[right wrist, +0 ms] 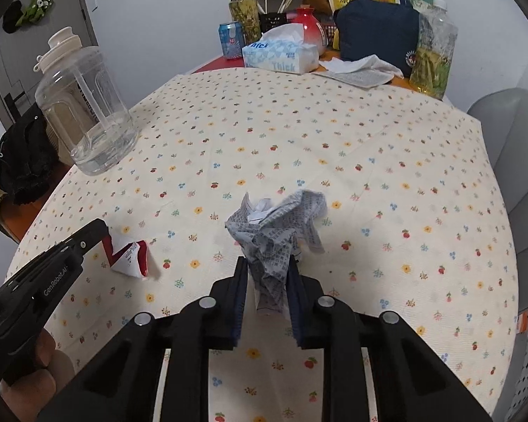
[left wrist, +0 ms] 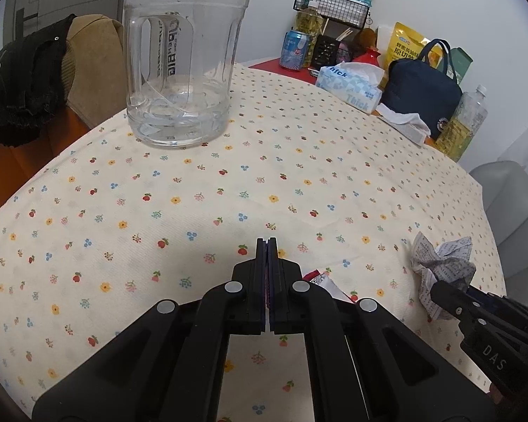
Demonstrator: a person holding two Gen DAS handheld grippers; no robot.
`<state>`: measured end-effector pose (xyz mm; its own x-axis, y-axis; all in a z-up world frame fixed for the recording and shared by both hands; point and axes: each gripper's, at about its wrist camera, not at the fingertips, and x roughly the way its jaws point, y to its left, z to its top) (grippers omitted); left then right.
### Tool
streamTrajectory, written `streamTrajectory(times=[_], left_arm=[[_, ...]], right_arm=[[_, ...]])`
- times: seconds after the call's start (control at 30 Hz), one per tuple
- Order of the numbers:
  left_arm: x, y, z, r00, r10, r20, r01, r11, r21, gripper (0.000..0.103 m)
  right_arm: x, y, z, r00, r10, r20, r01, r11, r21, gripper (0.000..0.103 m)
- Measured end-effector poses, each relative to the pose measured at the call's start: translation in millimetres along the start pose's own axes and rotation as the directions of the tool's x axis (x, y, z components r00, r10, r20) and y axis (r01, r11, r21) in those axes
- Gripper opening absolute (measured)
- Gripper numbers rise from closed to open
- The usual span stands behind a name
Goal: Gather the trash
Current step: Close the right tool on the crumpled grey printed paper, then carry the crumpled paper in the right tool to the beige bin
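From the left wrist, the left tool (left wrist: 267, 242) is seen with its jaws pressed flat together over the flowered surface (left wrist: 193, 190), nothing visible between the tips. A red-and-white wrapper (left wrist: 329, 283) peeks out just right of that tool's body, low and close beside it and largely hidden by it; whether it is touched cannot be told from here. Farther right, near the surface's edge, a crumpled printed paper (left wrist: 441, 263) is met from below by the tip of the right tool (left wrist: 443, 297). A clear jug (left wrist: 183, 59) stands well apart at the far left.

From the right wrist, the paper (right wrist: 276, 232) is seen dead ahead of the right tool (right wrist: 267, 267), its lower tail running back between the two narrowly set blue pads (right wrist: 241, 281), its bulk fanning out beyond the tips. The pads are judged to be closed on that tail, though contact on the right side is not fully clear. The paper's long axis lies roughly along the tool's own line. At lower left, the left tool (right wrist: 98, 230) is seen with its tip at the wrapper's (right wrist: 132, 258) left edge, apparently touching it; the wrapper lies flat on the surface, to that tool's right. Each piece of trash is thus nearer its own tool, and the paper appears ready to be lifted straight away, while the wrapper is judged not yet gripped.
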<state>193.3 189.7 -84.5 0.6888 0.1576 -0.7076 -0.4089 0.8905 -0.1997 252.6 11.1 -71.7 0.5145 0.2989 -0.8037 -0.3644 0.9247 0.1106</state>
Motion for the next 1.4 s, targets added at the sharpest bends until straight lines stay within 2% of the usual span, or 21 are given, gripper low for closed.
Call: streamTrajectory(times=[0.23, 0.67, 1.1, 1.4], left_arm=[[-5.6, -3.4, 0.5, 1.0, 0.003, 0.009, -0.003, 1.0, 0.007, 0.002], [-54.6, -27.2, 0.8, 0.996, -0.025, 0.081, 0.02, 0.998, 0.055, 0.002], [-114.2, -76.8, -9.8, 0.984, -0.095, 0.152, 0.073, 0.987, 0.146, 0.002], [-142.8, -131.4, -25.2, 0.973, -0.162, 0.167, 0.119, 0.964, 0.239, 0.002]], right_arm=[[-26.9, -3.8, -3.3, 0.999, -0.013, 0.04, 0.014, 1.0, -0.007, 0.014], [-94.7, -8.5, -21.0, 0.991, -0.011, 0.13, 0.009, 1.0, 0.011, 0.014], [-165.6, -40.1, -47.2, 0.974, -0.046, 0.22, 0.033, 0.997, 0.066, 0.014], [-213.5, -75.8, -66.6, 0.955, -0.093, 0.282, 0.061, 0.991, 0.12, 0.014]])
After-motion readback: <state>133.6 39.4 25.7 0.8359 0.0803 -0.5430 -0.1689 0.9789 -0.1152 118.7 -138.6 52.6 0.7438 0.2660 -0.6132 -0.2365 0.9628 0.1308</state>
